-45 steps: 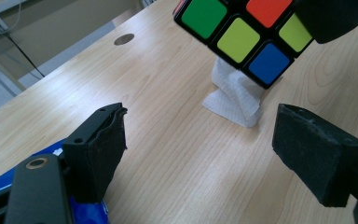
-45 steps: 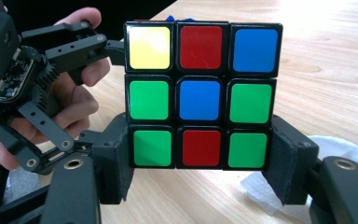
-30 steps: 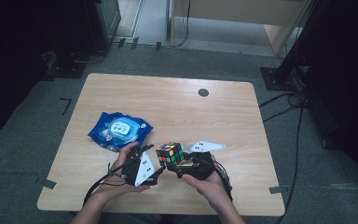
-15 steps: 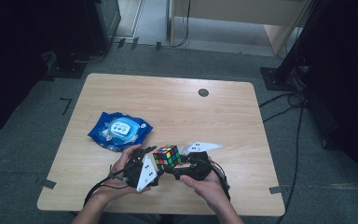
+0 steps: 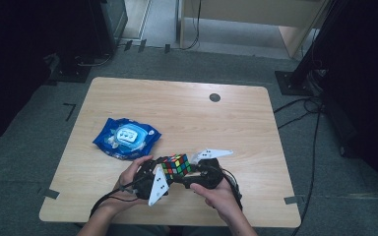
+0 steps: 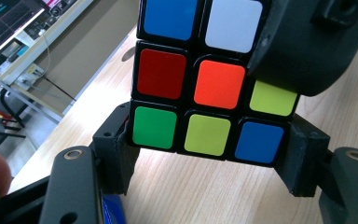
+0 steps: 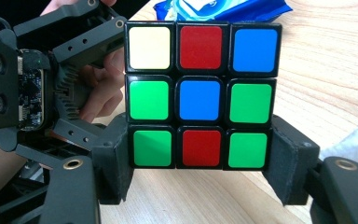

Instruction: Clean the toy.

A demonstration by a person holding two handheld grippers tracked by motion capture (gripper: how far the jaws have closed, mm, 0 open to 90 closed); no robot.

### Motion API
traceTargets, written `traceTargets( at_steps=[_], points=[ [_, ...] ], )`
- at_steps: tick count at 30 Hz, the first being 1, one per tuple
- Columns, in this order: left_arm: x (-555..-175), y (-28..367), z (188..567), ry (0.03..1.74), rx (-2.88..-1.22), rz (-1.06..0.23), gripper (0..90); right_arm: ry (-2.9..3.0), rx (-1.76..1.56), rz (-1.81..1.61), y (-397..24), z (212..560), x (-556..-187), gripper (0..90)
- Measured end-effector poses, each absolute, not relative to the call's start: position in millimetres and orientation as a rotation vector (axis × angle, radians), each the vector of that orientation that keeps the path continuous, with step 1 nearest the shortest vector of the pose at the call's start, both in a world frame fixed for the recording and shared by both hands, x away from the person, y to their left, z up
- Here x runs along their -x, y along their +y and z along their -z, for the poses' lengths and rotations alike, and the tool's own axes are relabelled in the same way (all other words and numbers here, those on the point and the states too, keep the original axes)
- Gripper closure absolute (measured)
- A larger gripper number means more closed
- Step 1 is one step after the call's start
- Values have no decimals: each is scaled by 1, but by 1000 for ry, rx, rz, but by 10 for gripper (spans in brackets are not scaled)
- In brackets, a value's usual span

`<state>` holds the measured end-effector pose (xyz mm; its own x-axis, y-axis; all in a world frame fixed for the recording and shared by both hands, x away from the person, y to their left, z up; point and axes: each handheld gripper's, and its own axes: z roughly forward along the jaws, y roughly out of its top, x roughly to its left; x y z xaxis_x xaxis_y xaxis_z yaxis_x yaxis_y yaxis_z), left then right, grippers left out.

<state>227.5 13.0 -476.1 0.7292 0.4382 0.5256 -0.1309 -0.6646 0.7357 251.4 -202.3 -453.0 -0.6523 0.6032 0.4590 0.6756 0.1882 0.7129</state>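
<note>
The puzzle cube (image 5: 176, 165) sits near the front edge of the counter (image 5: 187, 113), held between the two claws just above the wood. In the right gripper view the right claw (image 7: 200, 158) is clamped on the cube's lowest row, its black pads (image 7: 284, 161) pressed against both sides of the green, red and green squares, with a blue square at the middle of the face above. In the left gripper view the left claw (image 6: 209, 154) has just been closing, with the cube between its jaws; its pads (image 6: 303, 161) now lie against the row of green, yellow-green and blue squares, and the body of the other gripper covers the cube's upper corner there. From the high view, the person's hands come in from the bottom, the left claw (image 5: 153, 178) meeting the cube from the left and the right claw (image 5: 196, 173) from the right. Farther back and to the left, a blue packet of wipes (image 5: 126, 137) lies flat on the counter, well apart from the cube. Beyond it, a small dark round cap (image 5: 215, 97) sits in the wood near the far edge.
</note>
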Motion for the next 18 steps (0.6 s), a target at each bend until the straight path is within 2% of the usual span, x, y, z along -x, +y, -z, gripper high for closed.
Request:
traceTargets(
  at_steps=[18],
  points=[
    [-234, 26, 466, 319, -2045, -708, 343, -2294, 1216, 1592, -211, 451, -254, 295]
  ],
)
